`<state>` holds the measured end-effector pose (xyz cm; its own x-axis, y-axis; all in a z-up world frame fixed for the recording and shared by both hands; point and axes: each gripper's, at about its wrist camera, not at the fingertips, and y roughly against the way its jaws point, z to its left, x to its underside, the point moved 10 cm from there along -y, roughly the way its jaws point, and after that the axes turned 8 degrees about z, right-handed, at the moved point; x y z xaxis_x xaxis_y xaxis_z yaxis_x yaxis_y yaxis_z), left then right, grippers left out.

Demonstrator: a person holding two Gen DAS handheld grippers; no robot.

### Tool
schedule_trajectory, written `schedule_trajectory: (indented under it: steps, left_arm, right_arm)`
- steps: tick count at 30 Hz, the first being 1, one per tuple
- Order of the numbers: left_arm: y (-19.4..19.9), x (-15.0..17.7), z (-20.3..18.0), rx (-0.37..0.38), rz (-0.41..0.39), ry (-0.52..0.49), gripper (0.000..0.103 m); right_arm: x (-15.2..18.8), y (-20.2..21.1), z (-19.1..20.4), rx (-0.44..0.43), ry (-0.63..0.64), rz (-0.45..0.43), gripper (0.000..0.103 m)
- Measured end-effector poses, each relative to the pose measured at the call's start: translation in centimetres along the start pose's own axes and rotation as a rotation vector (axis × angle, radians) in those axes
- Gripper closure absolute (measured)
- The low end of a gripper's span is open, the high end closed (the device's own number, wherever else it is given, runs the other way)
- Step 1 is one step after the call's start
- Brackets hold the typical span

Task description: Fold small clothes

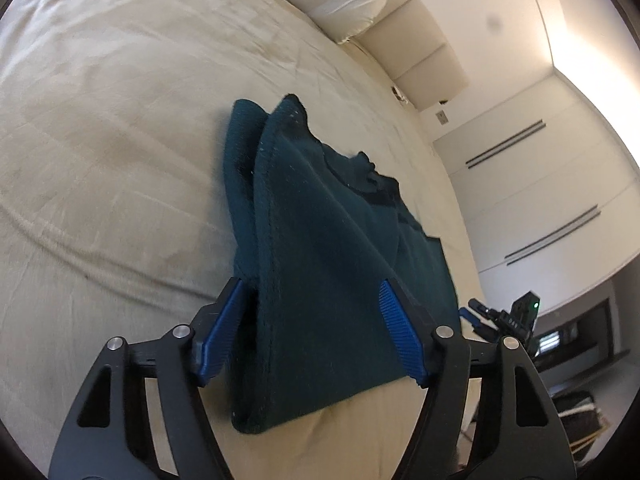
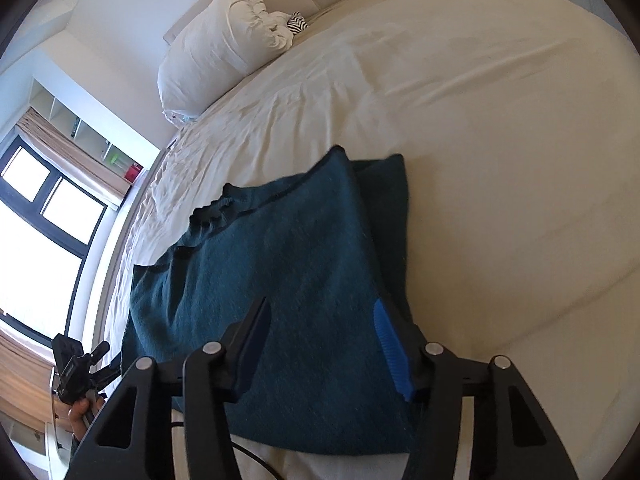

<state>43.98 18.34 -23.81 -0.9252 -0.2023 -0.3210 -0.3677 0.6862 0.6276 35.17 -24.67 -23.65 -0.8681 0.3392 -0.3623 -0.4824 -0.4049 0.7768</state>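
A dark teal knitted garment (image 1: 320, 248) lies folded on the cream bed (image 1: 100, 160). My left gripper (image 1: 312, 320) is open, its blue pads either side of the garment's near edge, with cloth between them. The right wrist view shows the same garment (image 2: 280, 280) on the bed (image 2: 500, 160). My right gripper (image 2: 324, 340) is open too, fingers wide apart over the garment's near edge. The other gripper (image 1: 504, 320) shows at the right of the left wrist view, and at the lower left of the right wrist view (image 2: 76, 368).
A white pillow (image 2: 216, 44) and padded headboard (image 1: 424, 52) stand at the bed's far end. A window (image 2: 36, 220) and shelves (image 2: 80, 128) are to the left. White wardrobe doors (image 1: 540, 200) are to the right.
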Motion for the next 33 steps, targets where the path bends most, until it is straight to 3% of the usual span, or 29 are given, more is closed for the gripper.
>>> schedule_trajectory:
  steps: [4,10,13,15,18,22,28,33]
  left_arm:
    - [-0.1,0.4,-1.4,-0.037,-0.015,-0.056,0.035]
    - [-0.7,2.2,-2.4,-0.178,-0.004,-0.190,0.035]
    - [-1.8,3.2,-2.1,-0.186,0.045,-0.193,0.048]
    - [-1.8,3.3,-1.6,-0.164,0.050,-0.166,0.071]
    - [-1.7,2.8,-1.4,-0.169,0.033,-0.155,0.077]
    - [-1.7,2.7,-1.6,-0.171,0.025,-0.161,0.080]
    - [-2.0,3.1,-1.0,-0.151,0.043,-0.120,0.097]
    - [-1.5,3.1,-0.2,-0.146,0.039,-0.098,0.098]
  right_arm:
    - [0.7,-0.2,0.1,-0.005,0.000,0.008,0.049]
    - [1.4,-0.1,0.2,-0.013,0.016,0.015,0.050]
    - [1.7,-0.2,0.0,-0.023,0.009,0.025,0.054]
    - [2.0,-0.4,0.0,-0.025,0.011,0.034,0.058]
    - [2.2,-0.1,0.1,-0.032,0.014,0.032,0.065]
    - [2.2,0.7,-0.5,-0.018,0.011,0.014,0.065]
    - [3.4,-0.5,-0.3,0.025,0.063,0.071,0.067]
    - [3.1,-0.5,-2.1,0.055,-0.009,0.056,0.088]
